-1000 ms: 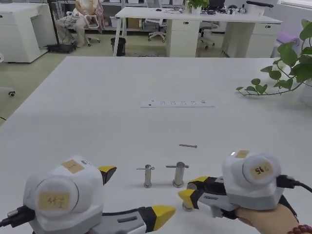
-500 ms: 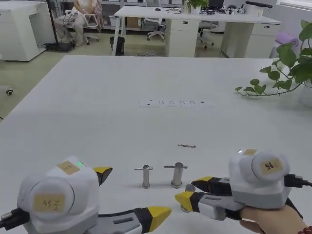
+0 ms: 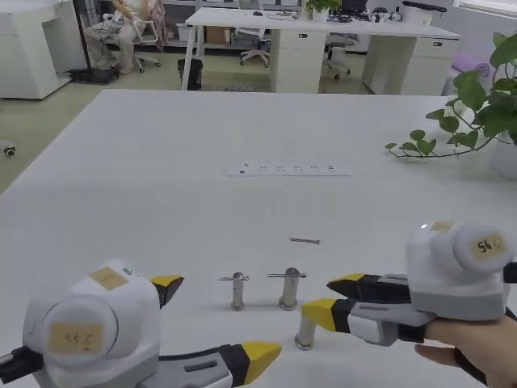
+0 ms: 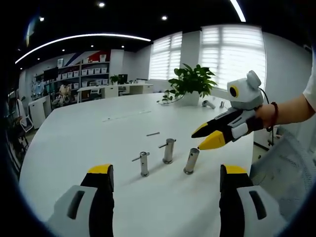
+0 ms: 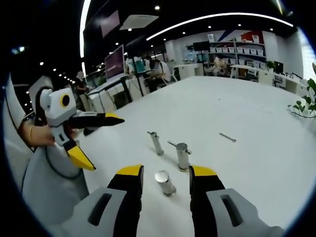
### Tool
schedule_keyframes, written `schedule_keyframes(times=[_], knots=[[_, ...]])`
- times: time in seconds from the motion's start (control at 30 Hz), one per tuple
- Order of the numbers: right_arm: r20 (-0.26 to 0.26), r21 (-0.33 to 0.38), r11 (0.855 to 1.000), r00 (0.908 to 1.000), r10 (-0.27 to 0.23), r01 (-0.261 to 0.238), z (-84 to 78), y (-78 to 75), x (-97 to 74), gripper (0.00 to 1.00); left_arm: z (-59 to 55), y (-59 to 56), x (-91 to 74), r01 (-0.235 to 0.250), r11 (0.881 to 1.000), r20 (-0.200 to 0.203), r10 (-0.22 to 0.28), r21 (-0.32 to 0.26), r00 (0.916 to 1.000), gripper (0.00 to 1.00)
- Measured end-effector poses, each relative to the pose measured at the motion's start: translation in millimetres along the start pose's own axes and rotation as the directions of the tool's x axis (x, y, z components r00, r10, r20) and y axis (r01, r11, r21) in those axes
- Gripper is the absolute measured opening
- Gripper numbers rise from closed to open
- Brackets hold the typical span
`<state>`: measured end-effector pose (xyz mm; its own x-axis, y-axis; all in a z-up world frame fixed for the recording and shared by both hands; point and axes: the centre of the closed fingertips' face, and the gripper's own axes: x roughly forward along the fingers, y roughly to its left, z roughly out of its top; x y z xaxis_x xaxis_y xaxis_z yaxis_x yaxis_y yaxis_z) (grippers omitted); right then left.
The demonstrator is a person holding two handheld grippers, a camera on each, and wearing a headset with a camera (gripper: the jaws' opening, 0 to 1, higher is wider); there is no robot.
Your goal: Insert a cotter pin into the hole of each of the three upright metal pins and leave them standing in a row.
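Withdrawn rightward, right tongs (image 3: 329, 297), jaws parted, leave bare pin 3 (image 3: 305, 331) standing off their tips; left tongs (image 3: 215, 317) gape empty. Beyond lies cotter pin (image 3: 304, 240): grip its end, level with hole.

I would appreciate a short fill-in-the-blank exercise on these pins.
1. The left pin and middle pin hold inserted cotters; the third pin holds ___.
2. The third pin stands nearest the ___ gripper.
3. ___ loose cotter pin lies on the table.
4. The left gripper's tongs stand ___.
Missing words: none; right; one; open.
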<state>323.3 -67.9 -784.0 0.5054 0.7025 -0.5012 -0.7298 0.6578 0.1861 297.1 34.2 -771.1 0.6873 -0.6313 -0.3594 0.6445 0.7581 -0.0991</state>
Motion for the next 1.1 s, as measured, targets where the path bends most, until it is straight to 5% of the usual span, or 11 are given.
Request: schedule_keyframes(times=[0.6, 1.1], knots=[[-0.045, -0.041, 0.997, 0.9965, -0.070, 0.068, 14.2, -66.3, -2.8, 0.36, 4.5, 1.7, 0.3, -0.003, 1.000, 0.033, 0.003, -0.010, 0.9995, 0.97], [-0.153, -0.184, 0.982, 0.9850, -0.079, 0.050, 24.5, -118.2, 36.5, 0.26, 5.5, 2.3, 1.0, 0.000, 1.000, 0.035, 0.000, 0.001, 0.9994, 0.99]])
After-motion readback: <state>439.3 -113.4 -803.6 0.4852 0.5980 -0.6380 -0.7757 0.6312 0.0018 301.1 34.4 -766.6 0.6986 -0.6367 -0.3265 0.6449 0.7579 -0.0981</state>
